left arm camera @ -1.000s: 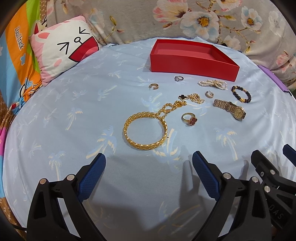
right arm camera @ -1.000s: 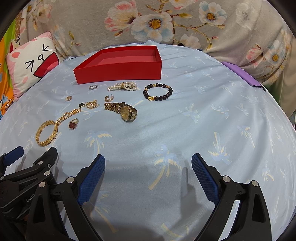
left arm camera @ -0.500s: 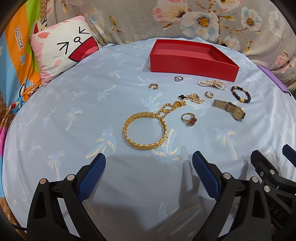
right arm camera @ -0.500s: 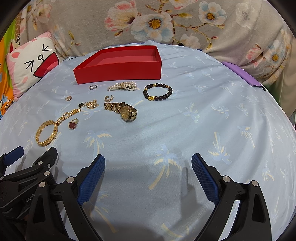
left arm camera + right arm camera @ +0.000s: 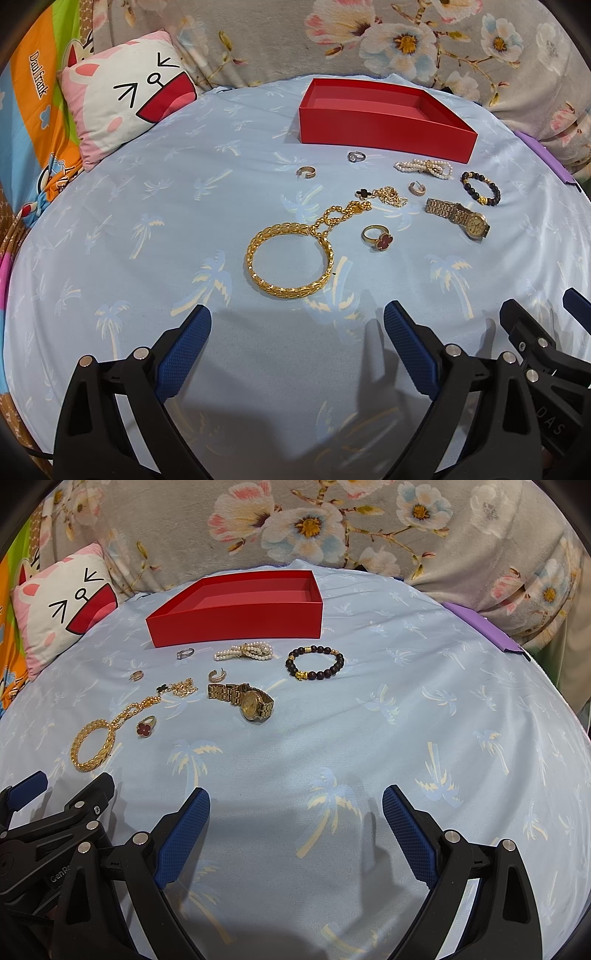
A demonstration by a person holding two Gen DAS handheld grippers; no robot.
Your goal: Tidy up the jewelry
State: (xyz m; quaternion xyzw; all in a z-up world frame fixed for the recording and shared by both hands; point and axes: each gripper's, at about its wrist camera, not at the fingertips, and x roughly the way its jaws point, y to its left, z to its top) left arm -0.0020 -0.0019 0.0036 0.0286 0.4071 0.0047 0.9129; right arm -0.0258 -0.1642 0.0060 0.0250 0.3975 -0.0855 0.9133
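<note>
Left gripper (image 5: 297,321), jaws wide and empty, faces the bangle (image 5: 290,258) at frame centre, just ahead. Jewelry trails rightward toward the red box (image 5: 384,138), upper right. Right gripper (image 5: 295,805), also wide, hangs farther off.

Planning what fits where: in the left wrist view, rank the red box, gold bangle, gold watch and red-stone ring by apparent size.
1. red box
2. gold bangle, though it lies nearest the camera
3. gold watch
4. red-stone ring, clearly smallest
</note>
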